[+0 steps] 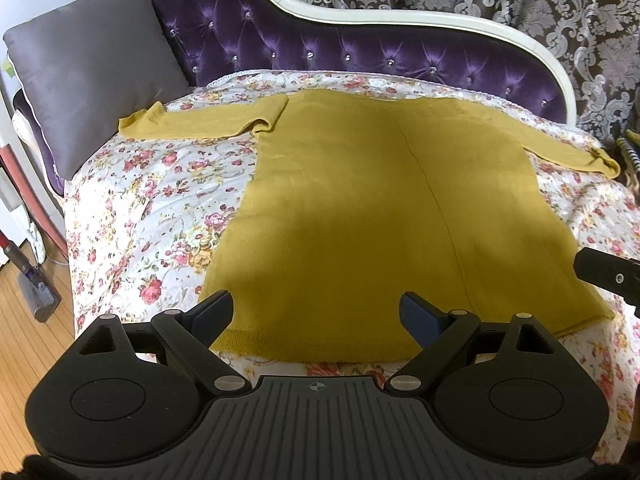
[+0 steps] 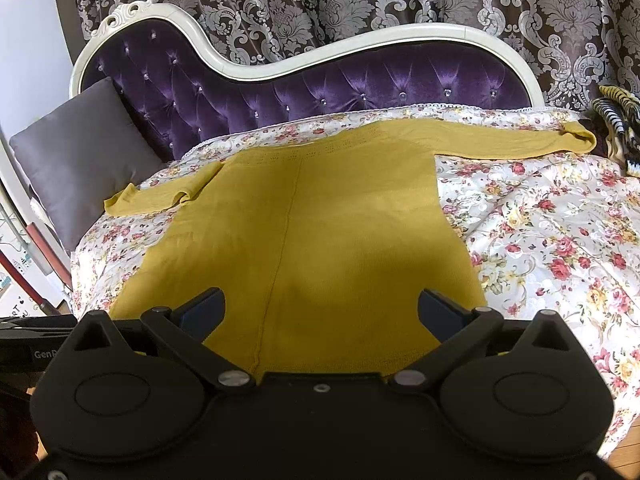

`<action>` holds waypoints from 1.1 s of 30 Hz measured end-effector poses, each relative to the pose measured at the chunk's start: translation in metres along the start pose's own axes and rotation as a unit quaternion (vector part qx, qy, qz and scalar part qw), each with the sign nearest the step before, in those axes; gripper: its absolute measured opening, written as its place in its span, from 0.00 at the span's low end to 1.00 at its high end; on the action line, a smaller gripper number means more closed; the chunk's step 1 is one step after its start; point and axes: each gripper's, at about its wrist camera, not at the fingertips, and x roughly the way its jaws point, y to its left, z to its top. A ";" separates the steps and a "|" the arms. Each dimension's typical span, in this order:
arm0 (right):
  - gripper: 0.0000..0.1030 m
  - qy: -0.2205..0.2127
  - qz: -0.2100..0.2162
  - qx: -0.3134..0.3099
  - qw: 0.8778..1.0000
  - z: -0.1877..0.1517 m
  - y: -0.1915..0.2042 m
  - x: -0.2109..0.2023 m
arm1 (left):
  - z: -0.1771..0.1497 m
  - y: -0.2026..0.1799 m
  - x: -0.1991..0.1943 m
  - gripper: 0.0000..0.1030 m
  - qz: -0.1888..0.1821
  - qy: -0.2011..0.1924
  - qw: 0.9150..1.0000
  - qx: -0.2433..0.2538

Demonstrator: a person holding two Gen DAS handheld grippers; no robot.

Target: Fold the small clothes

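Hovering both grippers, left [image 1: 316, 314] and right [image 2: 320, 310], jaws apart, empty | sweater [image 1: 392, 208] flat on quilt [image 1: 152, 208], hem near me | looks light, limp knit, stretchy | I'd pinch hem corners or cuffs.

A matt mustard knit sweater [image 1: 360, 200] lies on a quilted floral cloth cover [image 1: 152, 208], below the glossy, tufted purple velvet backrest [image 1: 320, 44] in its smooth cream frame [image 1: 400, 22].
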 end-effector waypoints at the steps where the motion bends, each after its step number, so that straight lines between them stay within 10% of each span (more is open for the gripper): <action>1: 0.99 0.000 0.000 0.000 1.000 0.000 0.000 0.000 | 0.000 0.000 0.000 0.88 0.000 0.000 1.000 0.000; 33: 0.99 0.003 0.005 0.002 1.000 -0.002 0.002 0.001 | 0.003 0.000 0.002 0.88 -0.001 0.015 1.000 0.002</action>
